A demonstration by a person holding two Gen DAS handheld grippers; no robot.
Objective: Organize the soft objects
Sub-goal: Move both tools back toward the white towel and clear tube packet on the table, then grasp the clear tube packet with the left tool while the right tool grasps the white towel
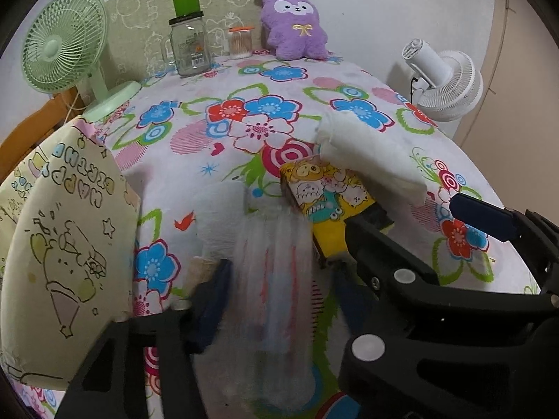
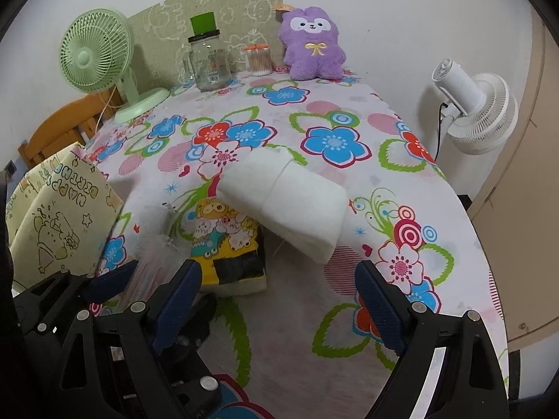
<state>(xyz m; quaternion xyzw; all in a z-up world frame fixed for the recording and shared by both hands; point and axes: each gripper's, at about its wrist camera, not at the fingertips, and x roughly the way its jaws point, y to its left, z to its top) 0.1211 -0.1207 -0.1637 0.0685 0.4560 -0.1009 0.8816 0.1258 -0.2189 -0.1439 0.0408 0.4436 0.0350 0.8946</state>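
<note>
A clear plastic pack of white soft items (image 1: pixel 265 262) sits between the fingers of my left gripper (image 1: pixel 279 293), which is shut on it; it shows blurred in the right wrist view (image 2: pixel 153 244). A yellow cartoon tissue pack (image 2: pixel 227 241) lies on the floral cloth, also in the left wrist view (image 1: pixel 328 202). A rolled white towel (image 2: pixel 290 202) leans on its far side and shows in the left wrist view too (image 1: pixel 370 153). My right gripper (image 2: pixel 279 300) is open and empty, just in front of the tissue pack and the towel. A purple plush (image 2: pixel 312 45) sits at the table's far edge.
A cream paper gift bag (image 1: pixel 59 244) stands at the left edge. A green desk fan (image 2: pixel 97 56), a glass jar (image 2: pixel 209 63) and a cotton swab jar (image 2: pixel 258 59) stand at the back. A white fan (image 2: pixel 478 111) stands off the right edge.
</note>
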